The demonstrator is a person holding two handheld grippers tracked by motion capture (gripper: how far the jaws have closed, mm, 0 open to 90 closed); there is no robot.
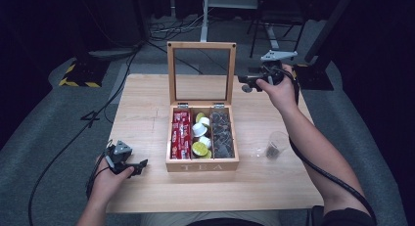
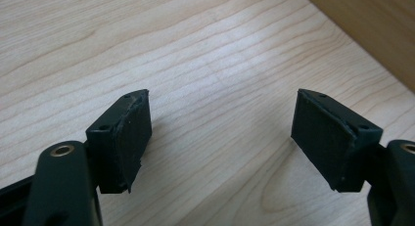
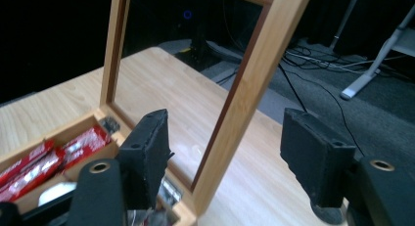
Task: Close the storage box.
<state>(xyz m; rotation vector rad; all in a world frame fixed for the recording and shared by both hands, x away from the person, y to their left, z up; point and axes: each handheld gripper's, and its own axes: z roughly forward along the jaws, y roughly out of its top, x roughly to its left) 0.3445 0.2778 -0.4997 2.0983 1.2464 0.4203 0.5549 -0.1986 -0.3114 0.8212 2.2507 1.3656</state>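
High view, bottom of the frame first: the person's left hand (image 1: pixel 108 179) holds the left gripper (image 1: pixel 138 167) low over the wooden table (image 1: pixel 142 118), at lower left, just beside the front left corner of the tea box (image 1: pixel 202 165). Left gripper view confirms its jaws stand wide apart with bare tabletop between them; a strip of the box's wall shows at upper right of that frame.

At frame centre the tea box sits open, marked "TEA" on its front. Its left compartment holds red packets (image 1: pixel 180 134), the middle one round capsules (image 1: pixel 200 136) in white and yellow-green, the right one dark wrapped items (image 1: pixel 222 133). A clear plastic cup (image 1: pixel 274 145) with something dark inside stands on the table right of the box, well apart from it.

Farther up, the glass-paned lid (image 1: pixel 201 72) stands upright on its hinges. The right gripper (image 1: pixel 243 82), held in the right hand (image 1: pixel 280 91), sits at the lid's right edge. Right gripper view shows its jaws wide, the lid's wooden side rail (image 3: pixel 244 96) between them; contact cannot be told.
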